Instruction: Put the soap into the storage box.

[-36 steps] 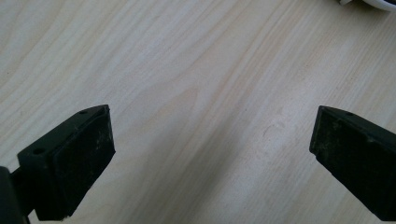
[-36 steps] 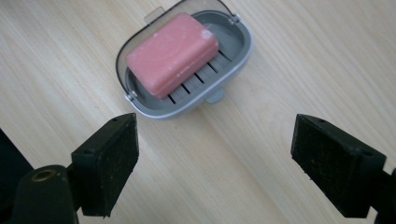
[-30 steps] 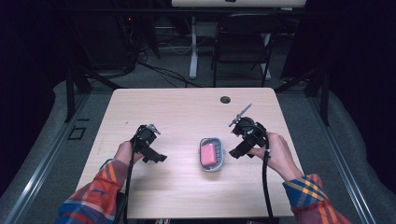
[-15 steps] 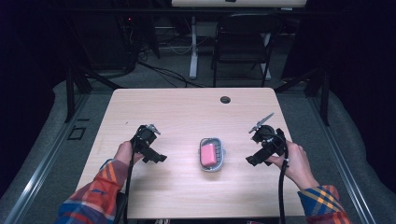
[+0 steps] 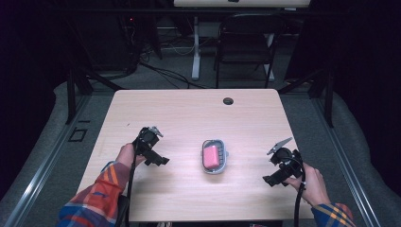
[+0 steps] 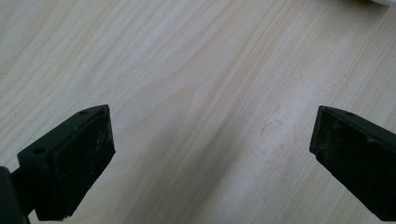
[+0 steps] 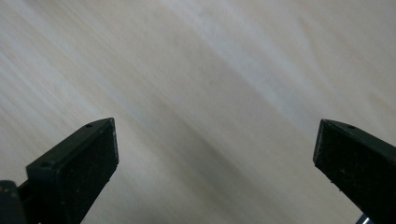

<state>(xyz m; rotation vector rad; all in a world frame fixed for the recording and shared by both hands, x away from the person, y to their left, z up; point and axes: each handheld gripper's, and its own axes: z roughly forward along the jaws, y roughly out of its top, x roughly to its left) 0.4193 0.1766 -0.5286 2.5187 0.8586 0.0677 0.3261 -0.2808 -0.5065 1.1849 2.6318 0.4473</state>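
Both claws released: left claw (image 5: 152, 147) mid-table, right claw (image 5: 280, 167) near the table's (image 5: 189, 109) right edge.

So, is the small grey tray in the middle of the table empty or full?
Not empty. The grey tray holds a pink block that takes up most of its inside.

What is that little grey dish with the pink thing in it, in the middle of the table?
The grey dish is a small, shallow tray with rounded corners, plastic by the look of it, lying flat near the middle of the wooden table. A pink block, perhaps soap or a sponge, lies inside it. Nothing else touches it: the left gripper and right gripper sit apart on either side.
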